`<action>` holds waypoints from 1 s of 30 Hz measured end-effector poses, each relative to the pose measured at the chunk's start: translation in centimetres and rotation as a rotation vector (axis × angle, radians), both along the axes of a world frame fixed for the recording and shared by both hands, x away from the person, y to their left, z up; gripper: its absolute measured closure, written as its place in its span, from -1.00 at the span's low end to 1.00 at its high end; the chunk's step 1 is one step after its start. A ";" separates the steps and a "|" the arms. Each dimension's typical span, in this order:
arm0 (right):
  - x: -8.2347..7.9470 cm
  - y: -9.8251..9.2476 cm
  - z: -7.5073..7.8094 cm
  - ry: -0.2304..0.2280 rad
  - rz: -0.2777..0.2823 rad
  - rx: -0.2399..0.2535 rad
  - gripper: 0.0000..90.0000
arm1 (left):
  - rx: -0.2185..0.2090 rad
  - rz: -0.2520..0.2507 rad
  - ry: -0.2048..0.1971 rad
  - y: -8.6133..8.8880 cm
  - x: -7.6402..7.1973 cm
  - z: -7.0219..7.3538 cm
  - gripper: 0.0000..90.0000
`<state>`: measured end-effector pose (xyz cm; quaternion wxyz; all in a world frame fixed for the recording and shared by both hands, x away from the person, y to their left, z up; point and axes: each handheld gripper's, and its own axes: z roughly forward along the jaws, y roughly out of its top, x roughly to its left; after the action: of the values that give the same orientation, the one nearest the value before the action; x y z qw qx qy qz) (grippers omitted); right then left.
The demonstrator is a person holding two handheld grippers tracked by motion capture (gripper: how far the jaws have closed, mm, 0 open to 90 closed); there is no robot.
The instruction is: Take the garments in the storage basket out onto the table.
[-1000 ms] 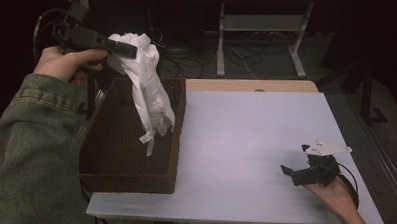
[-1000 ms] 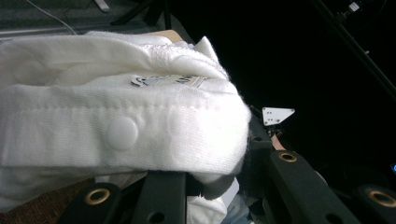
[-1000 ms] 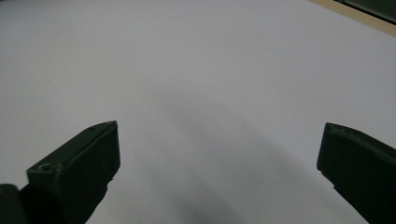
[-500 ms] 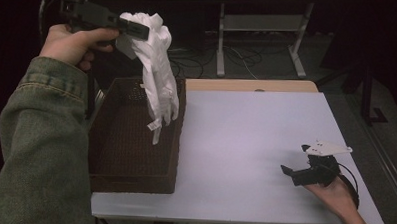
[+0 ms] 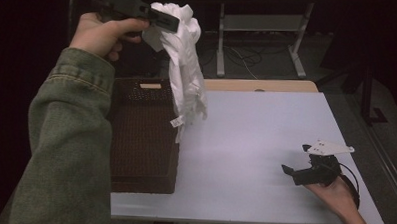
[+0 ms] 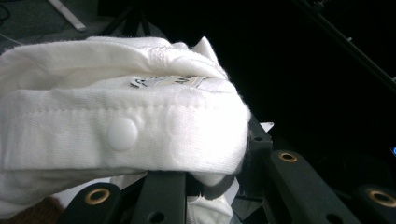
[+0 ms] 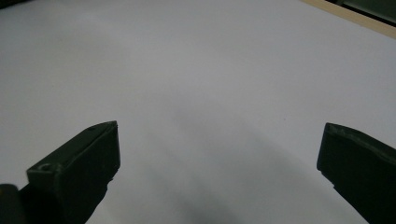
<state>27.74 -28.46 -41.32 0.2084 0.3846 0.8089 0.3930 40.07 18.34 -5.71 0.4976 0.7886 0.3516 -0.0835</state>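
High above the table's left side, my left gripper (image 5: 172, 22) is shut on the top of a white garment (image 5: 187, 76). The cloth hangs down in a long bunch, and its lower end with a small tag dangles over the right rim of a dark woven basket (image 5: 140, 135). In the left gripper view the folded white fabric (image 6: 116, 121), with a snap button and a label, is bunched between the black jaws of the left gripper (image 6: 219, 182). My right gripper (image 5: 295, 158) rests at the table's front right, open, with nothing between the jaws of that gripper (image 7: 219, 158).
The white tabletop (image 5: 256, 129) stretches between the basket and the right hand. A wooden strip (image 5: 260, 85) edges the table's far side. Behind it stand a metal stand (image 5: 259, 29) and cables on a dark floor.
The left hand has lifted the white garment higher and to the right, drawing more of it up out of the basket. The right gripper has stayed put.
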 end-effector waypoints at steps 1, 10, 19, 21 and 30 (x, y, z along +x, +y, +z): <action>0.0 0.0 0.0 0.000 0.001 0.000 -1.00 | -0.003 -0.006 0.002 -0.4 0.1 -0.1 0.63; -0.1 0.0 0.1 -0.005 0.005 0.005 -1.00 | -0.003 -0.076 0.017 -3.9 1.5 -2.1 0.63; -0.1 0.0 0.1 -0.004 0.010 0.005 -1.00 | 0.000 -0.101 0.022 -5.2 2.1 -3.2 0.63; -0.1 0.0 0.1 -0.007 0.006 0.006 -1.00 | -0.007 -0.105 0.023 -5.4 2.1 -3.6 0.63; -0.1 0.1 0.0 -0.007 0.007 0.002 -1.00 | -0.023 -0.120 0.038 -6.0 2.8 -5.7 0.63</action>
<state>27.68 -28.40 -41.29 0.2093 0.3806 0.8092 0.3957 42.84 12.34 -11.37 0.4938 0.8007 0.3123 -0.1322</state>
